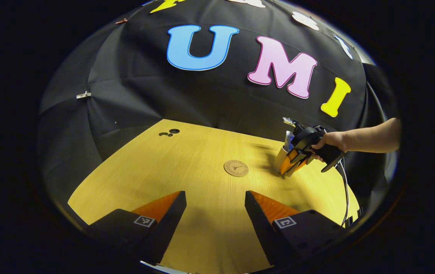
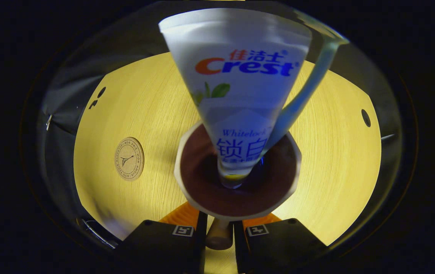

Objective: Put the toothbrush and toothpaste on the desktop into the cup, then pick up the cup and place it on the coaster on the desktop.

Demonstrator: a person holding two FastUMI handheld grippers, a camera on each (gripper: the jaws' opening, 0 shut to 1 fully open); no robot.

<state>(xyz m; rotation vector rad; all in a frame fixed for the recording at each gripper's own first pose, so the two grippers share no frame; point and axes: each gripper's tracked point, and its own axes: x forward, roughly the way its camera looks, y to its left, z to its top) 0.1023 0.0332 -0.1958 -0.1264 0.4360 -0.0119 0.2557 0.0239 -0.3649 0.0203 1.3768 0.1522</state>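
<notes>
- Right gripper view: right tongs [image 2: 219, 228] clamp the cup [image 2: 236, 198] handle; toothpaste [image 2: 240, 87] and toothbrush [image 2: 301, 95] stand inside, ready for transfer.
- Left tongs [image 1: 215, 213] open, idle; coaster [image 1: 236, 168] centre frame on the tabletop [image 1: 187, 160].

One cup [image 2: 236, 182], one toothpaste [image 2: 240, 87], one toothbrush [image 2: 305, 95], one coaster [image 1: 236, 168].

Toothbrush [image 2: 301, 95] head cut off; cup [image 2: 236, 213] handle hidden between claw fingers.

Bright overhead light glares on the desktop [image 1: 202, 182], edges bend and darken, the near toothpaste [image 2: 240, 87] looms soft
</notes>
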